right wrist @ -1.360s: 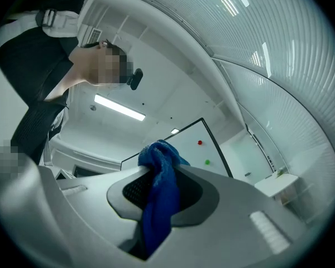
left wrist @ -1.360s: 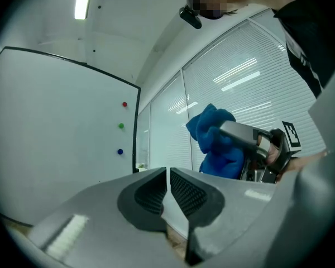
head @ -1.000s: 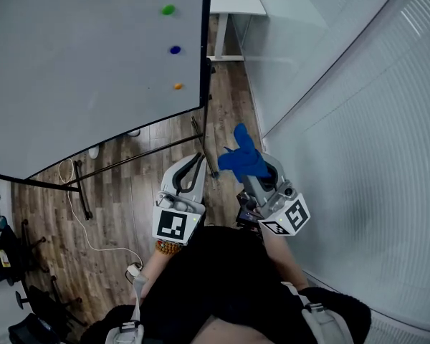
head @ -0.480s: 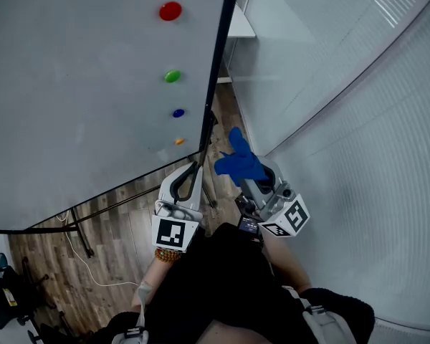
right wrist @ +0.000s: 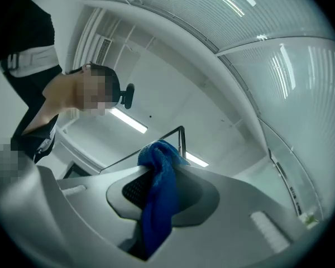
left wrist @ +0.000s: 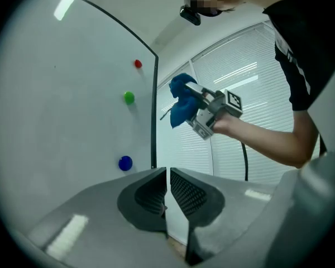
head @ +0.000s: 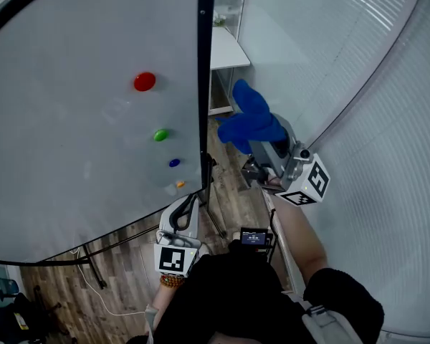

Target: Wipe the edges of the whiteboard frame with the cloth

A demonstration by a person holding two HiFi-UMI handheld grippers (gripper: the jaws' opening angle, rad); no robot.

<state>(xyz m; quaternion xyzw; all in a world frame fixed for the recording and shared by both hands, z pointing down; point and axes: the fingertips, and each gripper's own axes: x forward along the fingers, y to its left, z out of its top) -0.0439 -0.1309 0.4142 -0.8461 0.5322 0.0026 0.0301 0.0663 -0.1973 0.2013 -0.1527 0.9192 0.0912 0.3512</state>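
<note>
The whiteboard frame (head: 204, 84) runs upright along its black right edge, with a free strip between it and the blind-covered wall (head: 358, 120). In that strip the right tongs (head: 256, 131) pinch the blue cloth (head: 249, 117), raised just beside the edge and not touching it. The left tongs (head: 189, 205), pressed almost together on nothing, hang lower near the board's bottom corner, above the wooden floor (head: 233, 196). A red magnet (head: 144, 82) and a green magnet (head: 160, 135) sit on the white surface.
</note>
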